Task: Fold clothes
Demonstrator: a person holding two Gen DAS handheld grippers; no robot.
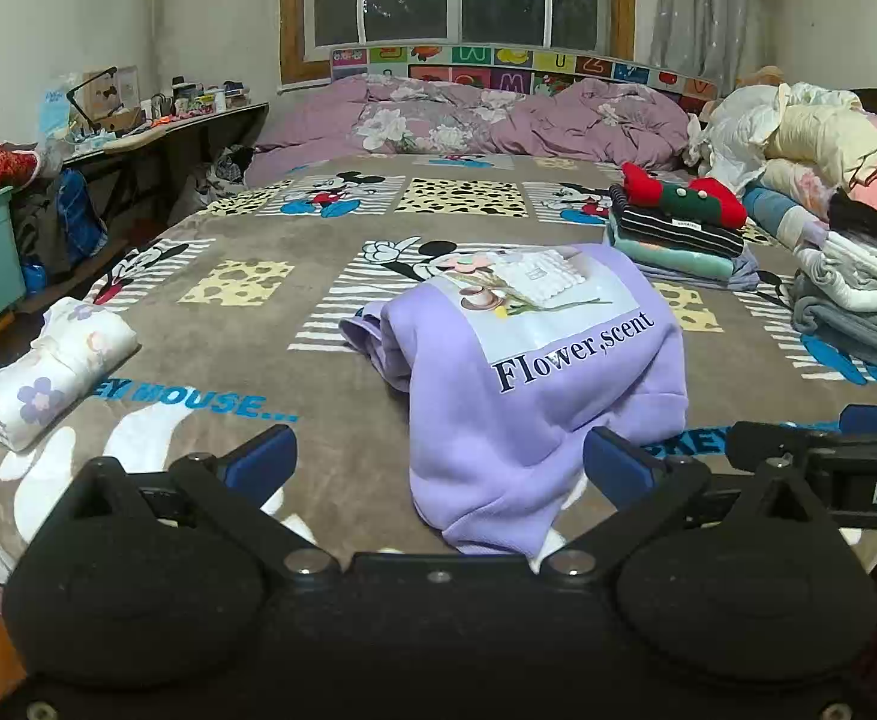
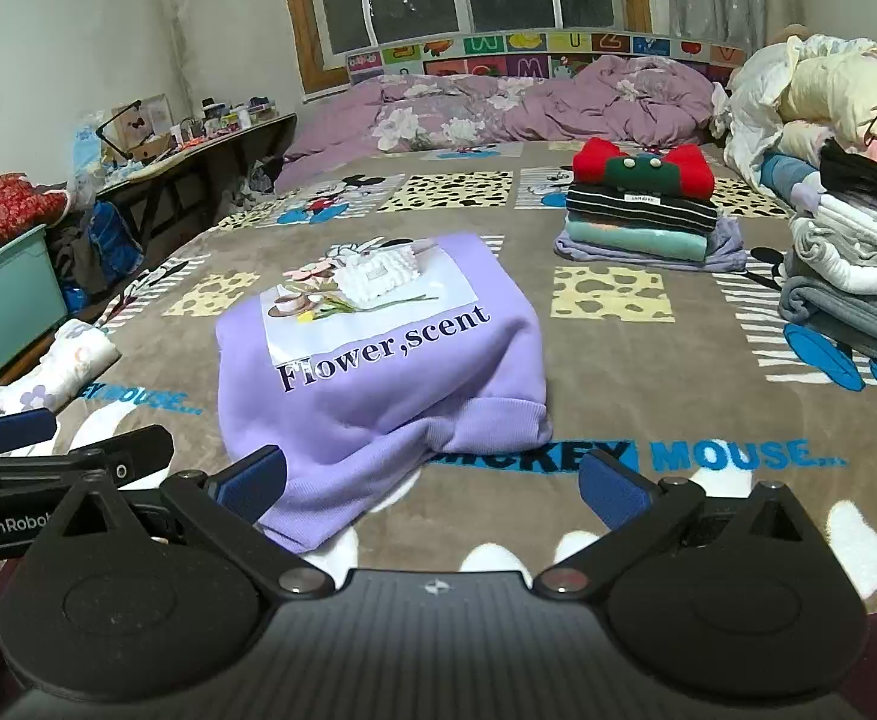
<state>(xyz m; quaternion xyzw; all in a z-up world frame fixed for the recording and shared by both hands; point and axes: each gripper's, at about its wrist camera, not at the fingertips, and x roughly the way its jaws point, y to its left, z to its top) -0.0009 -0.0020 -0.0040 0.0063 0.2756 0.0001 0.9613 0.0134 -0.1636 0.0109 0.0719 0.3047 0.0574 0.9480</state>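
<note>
A lilac sweatshirt printed "Flower,scent" is being shown lying on the bed, gathered into a rough block with its print facing up, a sleeve end spilling out at its left and the ribbed hem sagging toward the near edge. The left tongs are being held wide apart just above that near edge, gripping nothing; the right tongs are likewise being held spread and empty, beside the hem. A folded stack is being kept farther back, an unsorted pile at the right. Whether the sweatshirt is being left as finished or is awaiting another fold cannot be settled. The risk is being judged thus: thick fleece is liable to spring open, so if only the top layer were pinched, the bundle could be dragged loose and the stray sleeve pulled out.
</note>
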